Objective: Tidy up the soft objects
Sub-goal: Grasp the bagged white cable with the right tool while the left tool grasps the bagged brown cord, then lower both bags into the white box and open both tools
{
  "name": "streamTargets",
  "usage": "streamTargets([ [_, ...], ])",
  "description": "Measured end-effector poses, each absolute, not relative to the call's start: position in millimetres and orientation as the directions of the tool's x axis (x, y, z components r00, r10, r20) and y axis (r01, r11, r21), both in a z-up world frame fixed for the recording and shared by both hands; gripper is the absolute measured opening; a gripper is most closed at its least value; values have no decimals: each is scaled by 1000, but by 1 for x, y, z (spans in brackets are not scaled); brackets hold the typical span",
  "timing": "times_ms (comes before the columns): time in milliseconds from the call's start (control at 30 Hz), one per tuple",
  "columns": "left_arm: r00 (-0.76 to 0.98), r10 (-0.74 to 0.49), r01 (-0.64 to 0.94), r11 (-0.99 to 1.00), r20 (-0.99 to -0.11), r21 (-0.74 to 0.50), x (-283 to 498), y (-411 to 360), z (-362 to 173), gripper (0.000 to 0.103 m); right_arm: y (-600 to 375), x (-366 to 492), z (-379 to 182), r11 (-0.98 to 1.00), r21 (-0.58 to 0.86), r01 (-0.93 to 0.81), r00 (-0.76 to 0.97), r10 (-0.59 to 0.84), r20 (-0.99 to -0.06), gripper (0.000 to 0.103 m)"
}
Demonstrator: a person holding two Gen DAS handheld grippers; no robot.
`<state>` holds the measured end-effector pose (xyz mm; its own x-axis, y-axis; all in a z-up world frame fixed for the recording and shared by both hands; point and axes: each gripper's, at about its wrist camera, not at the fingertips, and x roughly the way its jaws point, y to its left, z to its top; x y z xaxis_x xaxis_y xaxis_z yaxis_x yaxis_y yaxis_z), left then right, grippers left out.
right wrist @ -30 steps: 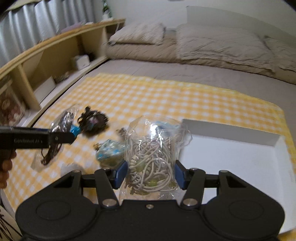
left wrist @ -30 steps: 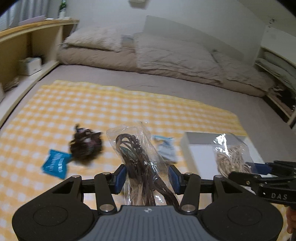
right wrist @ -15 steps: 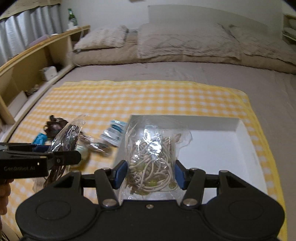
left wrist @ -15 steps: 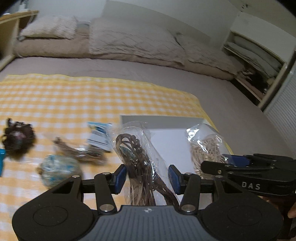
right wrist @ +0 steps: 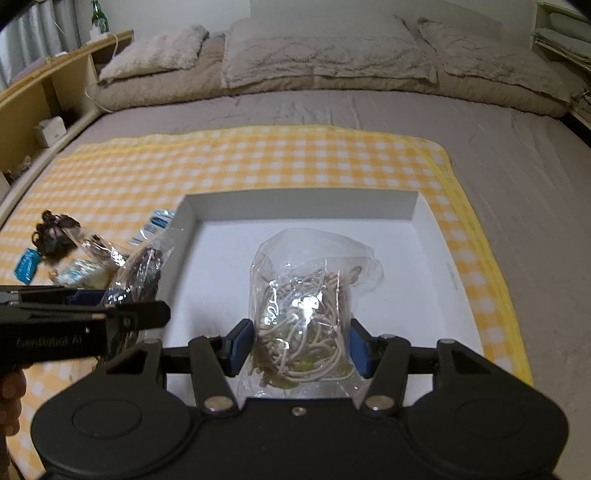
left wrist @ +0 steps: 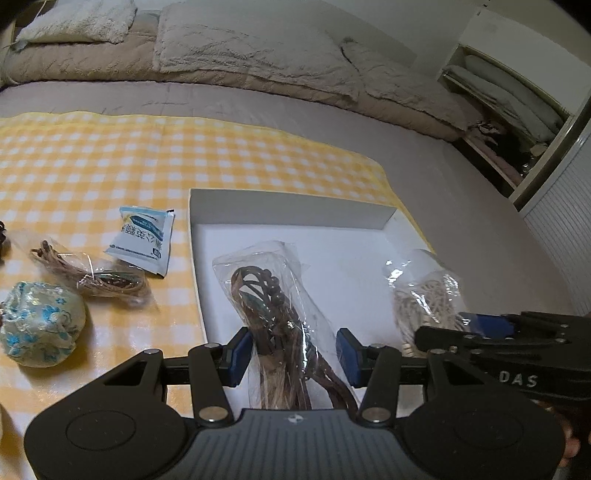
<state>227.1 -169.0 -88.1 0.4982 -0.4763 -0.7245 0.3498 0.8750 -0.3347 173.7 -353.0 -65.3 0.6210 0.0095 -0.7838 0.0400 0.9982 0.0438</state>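
Beige plush pillows (right wrist: pixel 328 44) are lined up along the head of a bed covered by a grey-brown sheet (right wrist: pixel 517 155). A green glass bottle (right wrist: pixel 99 16) is stood on a curved light-wood shelf unit (right wrist: pixel 44 85) beside the bed, and a small white box (right wrist: pixel 50 129) is kept in one of its compartments. Folded pale bedding (left wrist: pixel 517 92) is stacked in a white cabinet.
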Motion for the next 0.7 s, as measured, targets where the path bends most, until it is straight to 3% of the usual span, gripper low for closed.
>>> streamTargets([
  [167,502,-456,366,882,-735,-298,229,-176,-99,52,-360,175,-72,999,27,46,603,-6,-798,56],
  [300,516,-439,373,888,-736,-268,227,-176,-101,73,-363,177,-77,999,18,44,589,-11,-808,56],
  [700,509,-393,366,904,-766,-221,228,-171,-97,87,-363,184,-92,1000,-16,26,550,-28,-835,57],
])
